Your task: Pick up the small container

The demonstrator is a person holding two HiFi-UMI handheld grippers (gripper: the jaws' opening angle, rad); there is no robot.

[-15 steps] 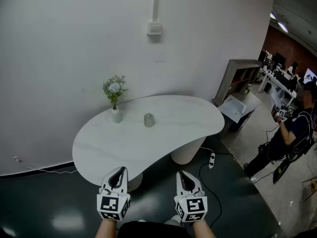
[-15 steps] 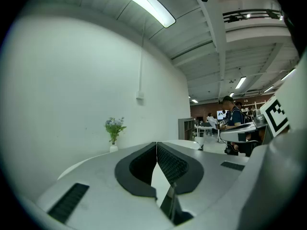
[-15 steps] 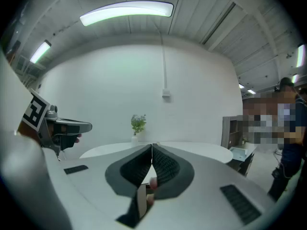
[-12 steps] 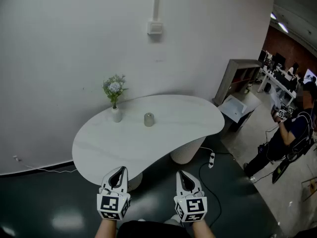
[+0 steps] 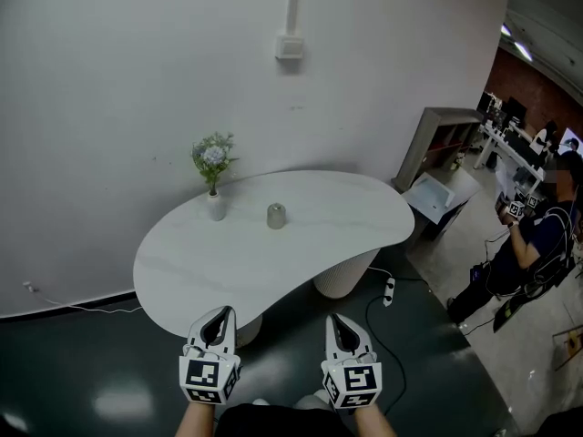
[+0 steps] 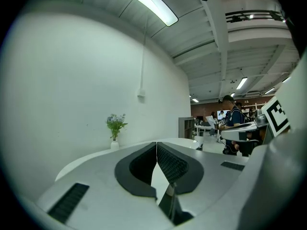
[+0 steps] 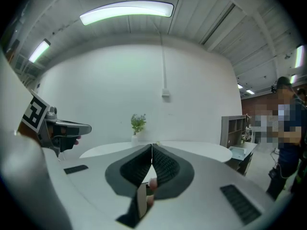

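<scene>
**Both jaws shut, container well ahead on the table**

My left gripper [image 6: 156,143] has its jaws closed tip to tip with nothing between them. My right gripper [image 7: 152,146] is the same: pads together, empty. In the head view the two hang side by side, short of the near edge of the white table [image 5: 182,271].

The small container [image 5: 276,215], a squat grey cylinder, stands upright toward the far side of the tabletop. It is near a little vase of flowers [image 5: 215,206], to the vase's right and not touching it.

I judge the pick as not yet begun; this is the approach. Next I need to step in and reach one gripper across the tabletop. Its jaws must open wider than the container and come in level around its sides, well clear of the vase.
</scene>
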